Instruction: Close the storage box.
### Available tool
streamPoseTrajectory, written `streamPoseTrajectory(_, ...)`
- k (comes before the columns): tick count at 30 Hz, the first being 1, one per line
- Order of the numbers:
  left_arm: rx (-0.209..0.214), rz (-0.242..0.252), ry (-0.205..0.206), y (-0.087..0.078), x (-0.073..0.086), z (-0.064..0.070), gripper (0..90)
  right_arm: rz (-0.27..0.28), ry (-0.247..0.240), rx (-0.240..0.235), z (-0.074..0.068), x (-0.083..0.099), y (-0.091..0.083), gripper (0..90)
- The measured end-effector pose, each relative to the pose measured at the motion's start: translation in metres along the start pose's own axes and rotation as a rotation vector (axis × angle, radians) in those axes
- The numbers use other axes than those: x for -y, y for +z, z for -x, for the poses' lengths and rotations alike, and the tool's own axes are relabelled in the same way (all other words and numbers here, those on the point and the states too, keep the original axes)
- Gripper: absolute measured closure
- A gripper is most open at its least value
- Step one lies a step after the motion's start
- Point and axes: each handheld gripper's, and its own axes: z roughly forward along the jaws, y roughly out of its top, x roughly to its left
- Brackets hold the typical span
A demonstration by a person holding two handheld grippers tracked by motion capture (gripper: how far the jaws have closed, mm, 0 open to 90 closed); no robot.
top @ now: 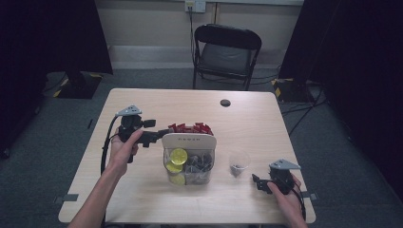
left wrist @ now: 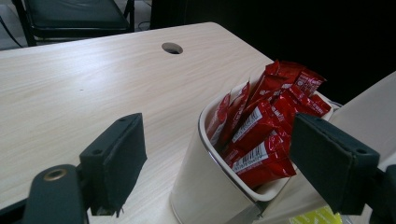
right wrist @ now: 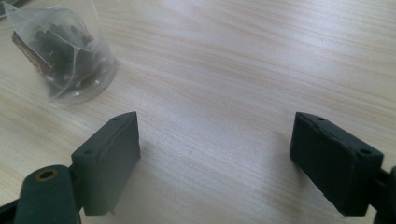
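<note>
- The table [top: 142, 199] carries everything; I take the organizer [top: 189, 142] near its middle as my landmark, a white caddy with a clear front section.
- The organizer has a rear compartment packed with red sachets [left wrist: 261, 126], standing upright and fanned; its clear front holds yellow packets [top: 177, 156] and dark ones beside them.
- To the right of the organizer, apart from it, stands a clear plastic cup [top: 238, 162] with a dark tea bag [right wrist: 51, 51] inside.
- My left gripper [top: 159, 134] sits just left of the organizer, level with its rear compartment. Its jaws are spread wide and hold nothing; in the left gripper view the red sachets lie between them but farther ahead, untouched.
- My right gripper [top: 256, 183] rests well to the right of the organizer, near the table's front edge, just beyond the cup. It too is released, jaws wide over bare wood.
- I judge the step in hand to be the reach for a red sachet. Next I should ease the left gripper forward and down, single out one sachet's top edge, then pinch without dragging its neighbours.
</note>
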Motion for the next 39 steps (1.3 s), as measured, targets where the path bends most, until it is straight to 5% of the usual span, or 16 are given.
streamPoseTrajectory(39, 0.053, -0.013, 0.017, -0.008, 0.008, 0.017, 16.8, 0.000, 0.003, 0.000, 0.000, 0.000, 0.000, 15.6)
